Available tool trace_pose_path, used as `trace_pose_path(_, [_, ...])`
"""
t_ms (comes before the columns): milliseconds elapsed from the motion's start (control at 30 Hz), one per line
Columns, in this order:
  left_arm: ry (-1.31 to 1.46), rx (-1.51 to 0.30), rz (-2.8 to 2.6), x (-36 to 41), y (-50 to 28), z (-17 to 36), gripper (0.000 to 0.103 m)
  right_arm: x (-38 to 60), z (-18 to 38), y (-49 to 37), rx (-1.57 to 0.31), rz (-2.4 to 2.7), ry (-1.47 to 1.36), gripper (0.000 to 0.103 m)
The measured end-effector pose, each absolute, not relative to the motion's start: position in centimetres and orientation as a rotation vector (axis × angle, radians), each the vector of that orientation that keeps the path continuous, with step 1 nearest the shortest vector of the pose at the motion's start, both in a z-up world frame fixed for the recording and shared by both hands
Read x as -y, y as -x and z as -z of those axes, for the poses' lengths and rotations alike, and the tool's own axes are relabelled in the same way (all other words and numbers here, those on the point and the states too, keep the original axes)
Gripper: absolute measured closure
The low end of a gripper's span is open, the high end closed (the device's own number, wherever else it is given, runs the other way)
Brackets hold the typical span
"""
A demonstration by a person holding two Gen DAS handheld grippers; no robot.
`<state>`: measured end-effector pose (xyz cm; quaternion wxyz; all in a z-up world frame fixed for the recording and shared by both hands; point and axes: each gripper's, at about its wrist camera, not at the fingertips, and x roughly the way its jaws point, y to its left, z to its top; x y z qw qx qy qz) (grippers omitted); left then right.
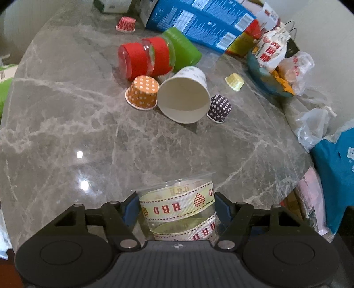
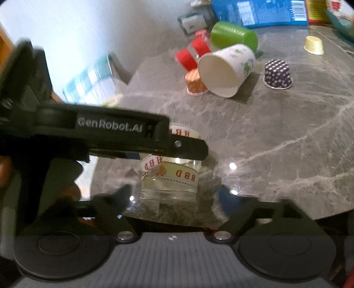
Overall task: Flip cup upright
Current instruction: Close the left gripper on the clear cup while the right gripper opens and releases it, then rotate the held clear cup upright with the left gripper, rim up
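A clear plastic cup (image 1: 177,208) wrapped in cream "HBD" ribbon stands upright with its mouth up at the near edge of the marble table (image 1: 88,133). My left gripper (image 1: 176,209) is shut on it, blue pads on both sides. In the right wrist view the same cup (image 2: 170,177) rests on the table with the left gripper's black finger (image 2: 177,146) across it. My right gripper (image 2: 174,199) is open and empty, its blurred fingers on either side just short of the cup.
A white paper cup (image 1: 184,95) lies on its side mid-table, with orange dotted (image 1: 142,93), purple dotted (image 1: 220,108), yellow (image 1: 235,81) and red-patterned (image 1: 126,24) small cups inverted around it. Red and green cups (image 1: 154,57) lie behind. Blue boxes (image 1: 199,20) and bags (image 1: 274,57) line the far right.
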<state>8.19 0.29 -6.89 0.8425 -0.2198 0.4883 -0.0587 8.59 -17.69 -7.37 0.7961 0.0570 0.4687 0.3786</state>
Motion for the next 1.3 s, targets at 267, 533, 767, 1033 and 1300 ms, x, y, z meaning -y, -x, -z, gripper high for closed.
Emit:
trace_pose_path(267, [0.382,-0.794,0.188,-1.2,-5.5,5.0,0.031,23.9,6.4,-6.2,-0.843,-0.713,-0.253,0.001])
trace_pose_path(533, [0.200,-0.484,0.190,-0.5,-1.6,3.0,0.031,25.5,5.5,-3.6,-0.477,-0.546,-0.228,0.001])
trace_pose_path(767, [0.056,-0.337,0.140,1.1,0.2,2.1,0.031,25.2,6.6,-3.2,-0.419,-0.562,-0.299,0.001])
trace_pose_path(1033, [0.025,-0.212,0.076,1.9,0.9,3.3,0.031,25.5,7.6,-2.9,-0.413,-0.548,-0.330,0.001])
trace_pose_path(1300, [0.081,-0.053,-0.010,2.9,2.3,6.1,0.031,25.7,9.1,-2.3,-0.363,-0.512,-0.362,0.001])
